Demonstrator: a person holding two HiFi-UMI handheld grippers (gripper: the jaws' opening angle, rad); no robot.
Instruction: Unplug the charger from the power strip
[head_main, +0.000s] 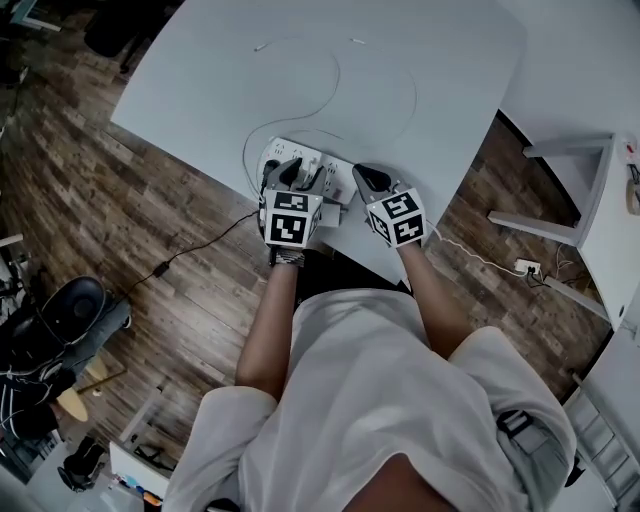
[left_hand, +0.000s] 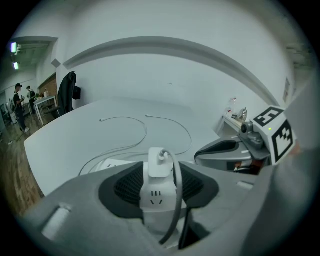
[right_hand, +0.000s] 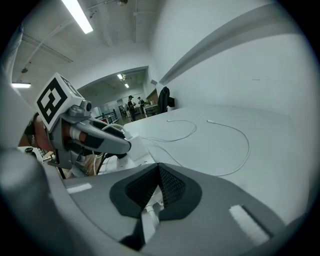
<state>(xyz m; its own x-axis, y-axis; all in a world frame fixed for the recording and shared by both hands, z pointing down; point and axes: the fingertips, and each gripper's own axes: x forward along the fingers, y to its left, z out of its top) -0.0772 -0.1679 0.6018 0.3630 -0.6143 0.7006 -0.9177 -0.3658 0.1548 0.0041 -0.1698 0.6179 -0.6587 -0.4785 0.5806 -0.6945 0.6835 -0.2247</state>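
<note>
A white power strip (head_main: 318, 160) lies on the white table (head_main: 200, 80) near its front edge. In the left gripper view the strip (left_hand: 156, 199) runs between my jaws, and a white charger (left_hand: 157, 163) stands plugged into it, its cable curving down toward me. My left gripper (left_hand: 160, 174) is open, one pad on each side of the strip and charger. My left gripper (head_main: 296, 176) hangs over the strip's left part. Just to the right, my right gripper (head_main: 368, 180) points at the strip's right end. In its own view the right gripper (right_hand: 159, 172) is shut, tips touching.
Thin white cables (head_main: 335, 75) loop across the table behind the strip. A black lead (head_main: 190, 250) drops from the table's edge to the wooden floor. A black chair (head_main: 75, 310) stands at left. Another white table (head_main: 575, 150) and a floor socket (head_main: 527, 267) are at right.
</note>
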